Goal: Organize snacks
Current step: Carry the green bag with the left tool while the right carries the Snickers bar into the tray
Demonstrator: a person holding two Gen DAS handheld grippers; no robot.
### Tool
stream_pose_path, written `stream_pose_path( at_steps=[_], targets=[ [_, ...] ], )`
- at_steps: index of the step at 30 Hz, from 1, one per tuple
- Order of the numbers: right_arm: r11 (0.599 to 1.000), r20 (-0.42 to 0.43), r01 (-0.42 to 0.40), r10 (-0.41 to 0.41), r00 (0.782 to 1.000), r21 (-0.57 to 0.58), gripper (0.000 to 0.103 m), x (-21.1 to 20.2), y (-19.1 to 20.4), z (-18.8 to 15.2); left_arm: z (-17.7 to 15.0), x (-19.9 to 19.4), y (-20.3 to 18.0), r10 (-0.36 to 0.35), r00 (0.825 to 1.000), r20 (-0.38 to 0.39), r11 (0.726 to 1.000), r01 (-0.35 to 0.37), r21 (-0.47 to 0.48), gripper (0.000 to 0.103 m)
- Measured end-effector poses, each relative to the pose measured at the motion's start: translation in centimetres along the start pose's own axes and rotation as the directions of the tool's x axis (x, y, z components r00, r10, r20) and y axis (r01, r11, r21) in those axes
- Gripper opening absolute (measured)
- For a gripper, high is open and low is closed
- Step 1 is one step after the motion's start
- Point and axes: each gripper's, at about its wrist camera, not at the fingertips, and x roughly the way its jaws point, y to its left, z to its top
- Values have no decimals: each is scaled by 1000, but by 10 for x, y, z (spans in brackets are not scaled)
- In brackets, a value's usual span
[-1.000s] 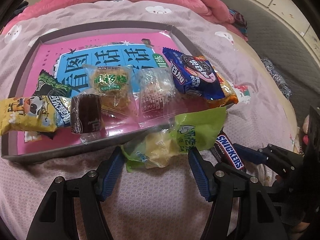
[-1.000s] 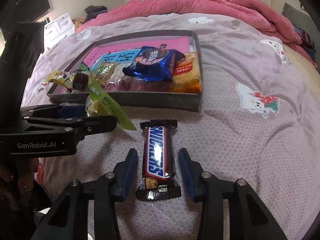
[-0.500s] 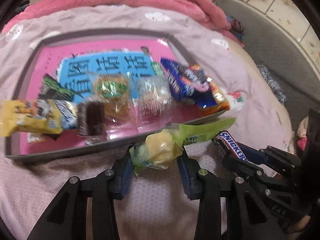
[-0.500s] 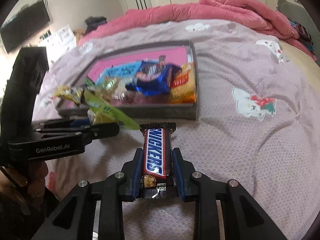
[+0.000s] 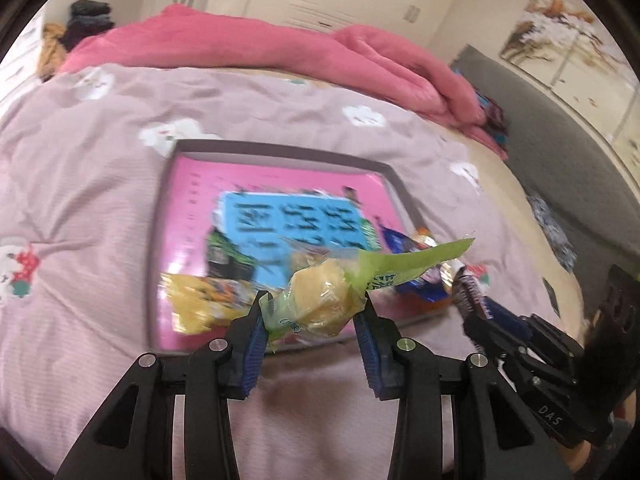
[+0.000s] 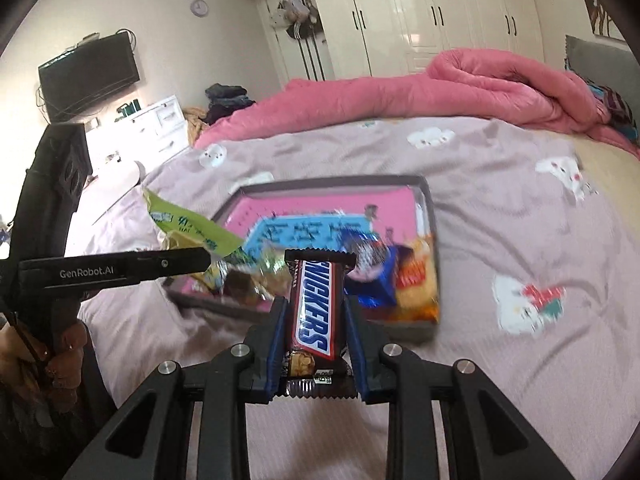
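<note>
While both snacks are held clear of the bed (image 6: 500, 360), each sits squarely between the blue pads of its own tool. The left tool (image 5: 312, 316) pinches a green-wrapped yellow pastry (image 5: 324, 300): the round lump of the pastry fills the gap between the pads, and the loose green end of the wrapper sticks out ahead of the tips, up and to the right in the left wrist view, so the pack's long axis runs slantwise across the fingers. In the right wrist view the same wrapper flares up and leftward above the black arm of that tool, over the near left corner of the tray (image 6: 428, 200).

The right tool (image 6: 314, 320) is pressed together on a Snickers bar (image 6: 316, 312). The bar lies lengthwise along the fingers, label up; its crimped far end pokes out past the tips toward the tray, and the near crimp sits back in the throat of the tool. In the picture it hangs in front of the tray's near wall.

Inside the tray, blurred, lie a yellow packet (image 5: 200, 304), a blue packet (image 6: 368, 276) and an orange packet (image 6: 416, 284) on a pink and blue printed sheet (image 5: 280, 216). A pink quilt (image 6: 460, 84) is heaped at the far side of the bed.
</note>
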Motion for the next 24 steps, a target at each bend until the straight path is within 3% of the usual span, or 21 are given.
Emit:
stream_pose_path(
  at_steps=[7,24],
  targets=[
    [999,-17,-5,5,1000,-41,29,41,15,20,6,19,26,29,999,-32,997,-31,-72,42],
    [999,-74,-9,6,997,-37,29,91,19,21,6,41,33,47,997,-68,994,-53,-95,45]
  ],
)
